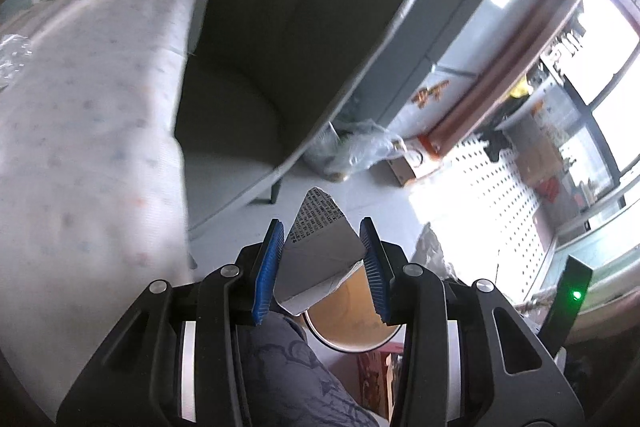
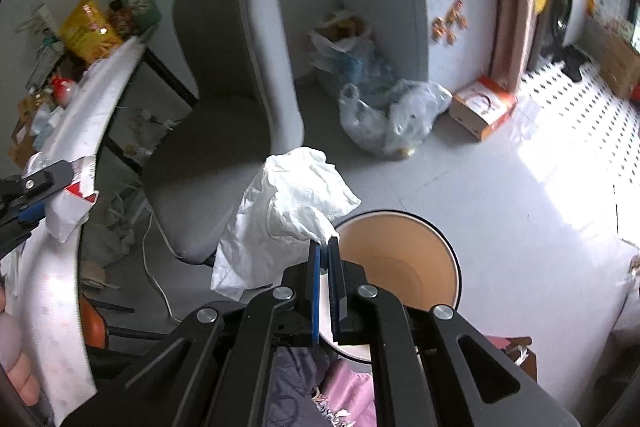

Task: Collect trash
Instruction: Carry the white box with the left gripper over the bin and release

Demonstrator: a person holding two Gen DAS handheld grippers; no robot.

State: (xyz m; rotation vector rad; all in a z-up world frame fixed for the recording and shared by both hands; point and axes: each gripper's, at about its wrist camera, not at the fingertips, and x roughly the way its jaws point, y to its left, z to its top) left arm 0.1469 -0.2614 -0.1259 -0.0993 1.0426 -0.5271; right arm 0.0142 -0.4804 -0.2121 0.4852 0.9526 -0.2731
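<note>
The left gripper is clamping a crumpled small carton, grey with fine print on one face; its blue pads are pressing on either side of the carton. In the right wrist view the same gripper is showing at the left edge, where the carton is showing a red and white face.

The right gripper is pinching a crumpled white tissue at one corner, jaws fully together, with the rest of the tissue billowing out to the left.

Both pieces of trash are hanging above or just beside a round waste bin (tan inside, dark rim), which is standing on the pale tiled floor. A grey chair is standing behind it, next to a table covered by a white speckled cloth. Plastic bags are lying by the wall.
</note>
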